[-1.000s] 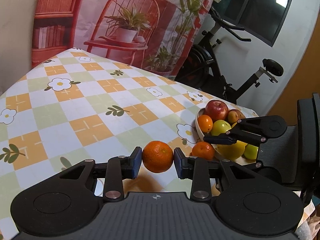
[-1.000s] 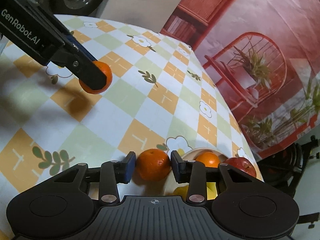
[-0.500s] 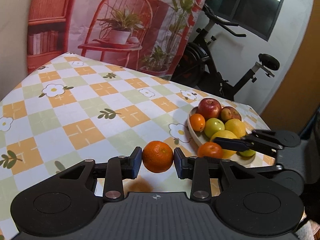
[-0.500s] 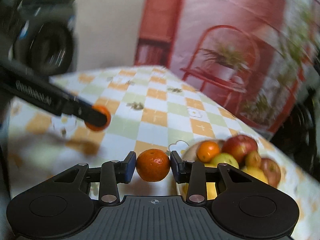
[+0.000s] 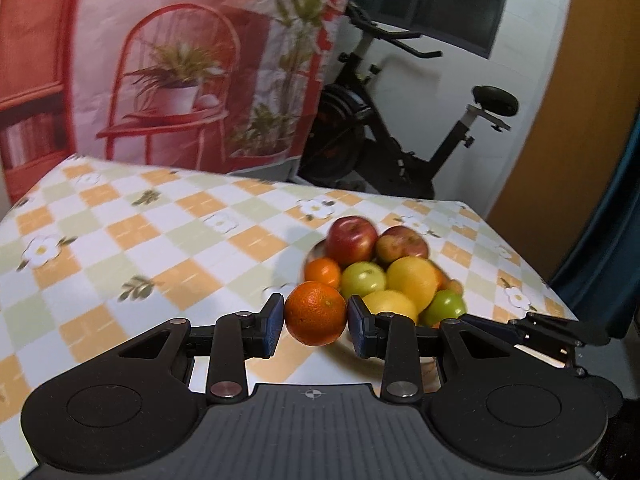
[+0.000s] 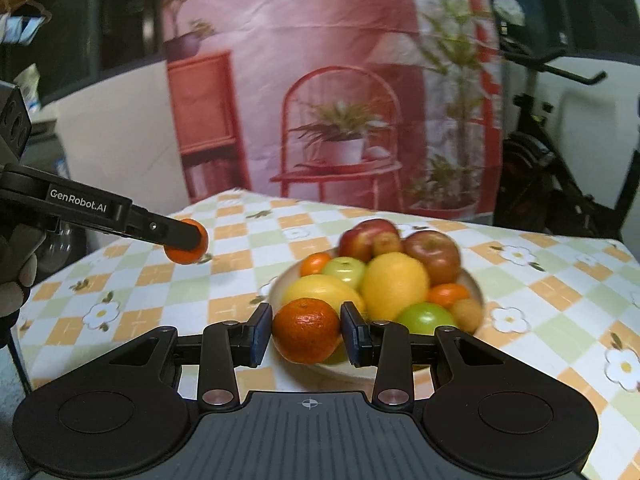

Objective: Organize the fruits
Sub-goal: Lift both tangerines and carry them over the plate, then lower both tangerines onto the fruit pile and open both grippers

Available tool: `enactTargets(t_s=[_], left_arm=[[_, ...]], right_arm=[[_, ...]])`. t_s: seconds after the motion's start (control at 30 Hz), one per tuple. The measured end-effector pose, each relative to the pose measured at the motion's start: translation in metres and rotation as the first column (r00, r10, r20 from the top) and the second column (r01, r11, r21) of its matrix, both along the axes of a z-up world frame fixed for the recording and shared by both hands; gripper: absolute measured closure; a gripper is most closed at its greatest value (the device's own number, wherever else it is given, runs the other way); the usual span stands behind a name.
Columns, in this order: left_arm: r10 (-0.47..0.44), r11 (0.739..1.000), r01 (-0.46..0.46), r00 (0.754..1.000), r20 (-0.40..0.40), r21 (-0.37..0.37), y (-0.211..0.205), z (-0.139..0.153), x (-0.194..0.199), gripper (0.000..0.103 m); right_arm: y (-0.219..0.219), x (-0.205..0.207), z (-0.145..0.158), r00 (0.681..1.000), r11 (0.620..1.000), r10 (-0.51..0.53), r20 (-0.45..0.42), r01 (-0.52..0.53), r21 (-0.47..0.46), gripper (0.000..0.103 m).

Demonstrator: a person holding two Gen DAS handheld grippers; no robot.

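Observation:
My left gripper [image 5: 316,314] is shut on an orange [image 5: 315,313], held above the checked tablecloth just in front of the fruit bowl [image 5: 313,249]. My right gripper [image 6: 306,334] is shut on a second orange [image 6: 306,335] at the near rim of the same bowl [image 6: 476,288]. The bowl is piled with red apples [image 6: 434,254], green apples, yellow citrus [image 6: 394,284] and small oranges. In the right wrist view the left gripper [image 6: 188,240] comes in from the left with its orange [image 6: 188,254] above the table. Part of the right gripper's arm [image 5: 556,330] shows low at the right in the left wrist view.
The table [image 5: 100,256] wears a cloth of orange, green and white squares with flowers. A printed red backdrop [image 5: 180,72] hangs behind it. An exercise bike [image 5: 400,136] stands past the far edge. A person's gloved hand [image 6: 14,276] holds the left gripper.
Both grippers rose and swung with their oranges still gripped. The right one rolled upright and now faces the bowl squarely. The left one turned toward the bowl, which now sits ahead of it.

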State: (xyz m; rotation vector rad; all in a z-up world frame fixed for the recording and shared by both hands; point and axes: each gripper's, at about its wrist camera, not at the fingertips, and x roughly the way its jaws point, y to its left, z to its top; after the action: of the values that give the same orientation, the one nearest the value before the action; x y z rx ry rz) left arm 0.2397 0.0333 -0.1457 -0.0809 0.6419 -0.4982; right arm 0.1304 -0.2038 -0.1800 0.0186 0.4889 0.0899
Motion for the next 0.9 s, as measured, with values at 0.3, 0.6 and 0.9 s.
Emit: enactTargets(t_s=[0.3, 0.6, 0.9], left_arm=[[-0.087, 0.996, 0.087, 0.996, -0.002, 0.031, -0.042, 0.003, 0.021, 0.066], [-0.129, 0.990, 0.132, 0.990, -0.063, 0.043, -0.069, -0.007, 0.046, 0.066], [-0.147, 0.986, 0.155, 0.984, -0.103, 0.068, -0.082, -0.016, 0.063, 0.067]], right_arm=[[-0.025, 0.002, -0.007, 0.998, 0.996, -0.064, 0.019, 0.063, 0.057, 0.069], [-0.027, 0.017, -0.022, 0.999, 0.999, -0.047, -0.001, 0.047, 0.010, 0.069], [-0.026, 0.026, -0.028, 1.000, 1.000, -0.029, 0.005, 0.029, 0.000, 0.069]])
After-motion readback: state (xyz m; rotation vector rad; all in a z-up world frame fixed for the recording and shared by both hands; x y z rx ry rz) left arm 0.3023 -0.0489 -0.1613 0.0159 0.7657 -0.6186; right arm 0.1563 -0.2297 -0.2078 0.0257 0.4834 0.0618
